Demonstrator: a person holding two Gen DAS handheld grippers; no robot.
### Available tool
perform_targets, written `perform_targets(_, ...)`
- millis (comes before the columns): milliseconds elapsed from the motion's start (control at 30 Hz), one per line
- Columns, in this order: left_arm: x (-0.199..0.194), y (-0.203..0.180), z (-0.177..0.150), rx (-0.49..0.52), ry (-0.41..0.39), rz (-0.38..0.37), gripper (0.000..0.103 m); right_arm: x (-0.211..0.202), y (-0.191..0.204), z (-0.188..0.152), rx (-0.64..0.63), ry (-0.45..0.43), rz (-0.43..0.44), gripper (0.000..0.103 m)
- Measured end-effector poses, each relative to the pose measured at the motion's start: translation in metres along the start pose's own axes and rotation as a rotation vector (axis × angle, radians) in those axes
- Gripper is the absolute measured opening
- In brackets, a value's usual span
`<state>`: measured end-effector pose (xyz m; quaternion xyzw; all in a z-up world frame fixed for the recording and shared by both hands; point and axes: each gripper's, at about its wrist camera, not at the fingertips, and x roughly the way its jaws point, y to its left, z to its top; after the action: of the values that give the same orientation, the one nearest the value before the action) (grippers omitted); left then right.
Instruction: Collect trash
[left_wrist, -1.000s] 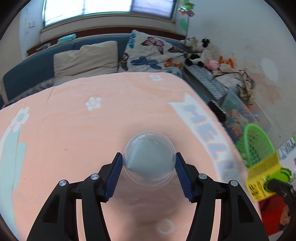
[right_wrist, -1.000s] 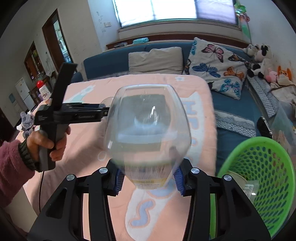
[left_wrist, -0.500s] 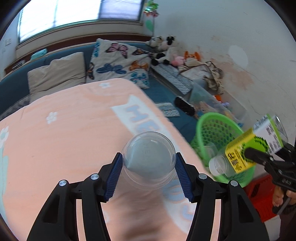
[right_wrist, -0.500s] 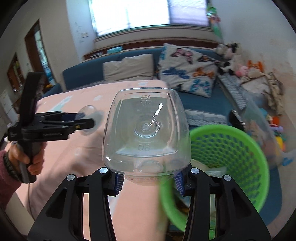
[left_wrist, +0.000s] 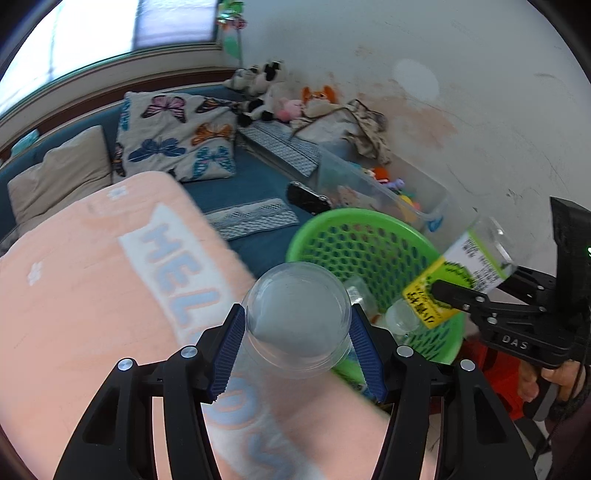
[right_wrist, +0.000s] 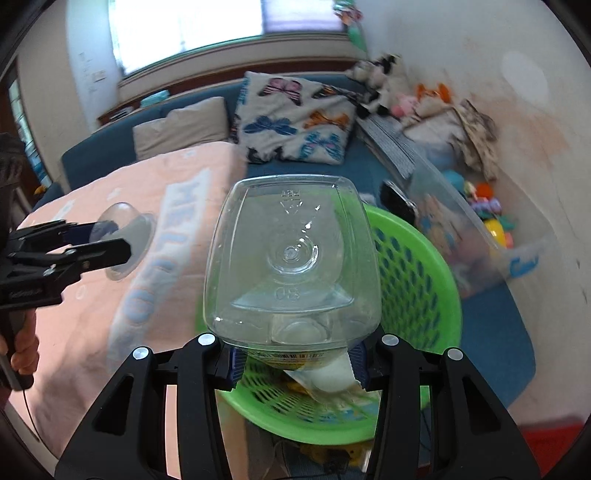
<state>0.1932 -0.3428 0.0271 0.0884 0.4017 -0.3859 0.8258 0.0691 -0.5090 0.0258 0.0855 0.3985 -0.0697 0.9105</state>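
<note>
A clear plastic cup (left_wrist: 297, 325) sits bottom-forward between the blue pads of my left gripper (left_wrist: 297, 332), which is shut on it above the blanket's right edge, just left of the green mesh basket (left_wrist: 354, 214). My right gripper (right_wrist: 295, 363) holds a clear plastic bottle (right_wrist: 291, 266) with a yellow-green label over the basket (right_wrist: 443, 266). Its jaws are opening with the bottle still between the pads. In the left wrist view the bottle (left_wrist: 476, 254) tilts neck-down over the basket's right rim. Some trash lies inside the basket. The cup (right_wrist: 114, 218) also shows at the far left.
A peach blanket (left_wrist: 92, 295) with pale blue letters covers the bed at left. Behind the basket are blue cushions, a butterfly pillow (left_wrist: 173, 140), a black device (left_wrist: 306, 197) and a clear bin of toys (left_wrist: 388, 188) against the wall. Something red (left_wrist: 495, 369) lies under the basket's right side.
Both grippers have swung right, off the blanket and toward the green basket. The bottle now hangs over the basket, and the cup has reached the blanket's edge beside it.
</note>
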Motion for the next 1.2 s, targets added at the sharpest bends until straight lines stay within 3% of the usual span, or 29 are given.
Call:
perform_targets(133, 0.013, -0.018, 0.002, 0.021, 0.019, -0.019, 0.056, -0.003, -0.018, -0.003, 0.044, -0.007, -0.024, 0.064)
perform_targets(433, 0.042, -0.045, 0.005, 0.033, 0.063, -0.043, 0.056, -0.02, -0.04, -0.009, 0.08, -0.039, -0.046, 0.065)
perform_targets(833, 0.054, -0.056, 0.005, 0.038, 0.092, -0.045, 0.057, -0.036, -0.038, -0.013, 0.078, -0.071, -0.023, 0.069)
perform_targets(967, 0.053, -0.058, 0.005, 0.038, 0.085, -0.038, 0.071, -0.04, -0.034, -0.015, 0.065, -0.082, -0.019, 0.07)
perform_targets(1200, 0.047, -0.059, 0.002, 0.046, 0.079, -0.035, 0.077, -0.048, -0.028, -0.018, 0.06, -0.093, -0.004, 0.071)
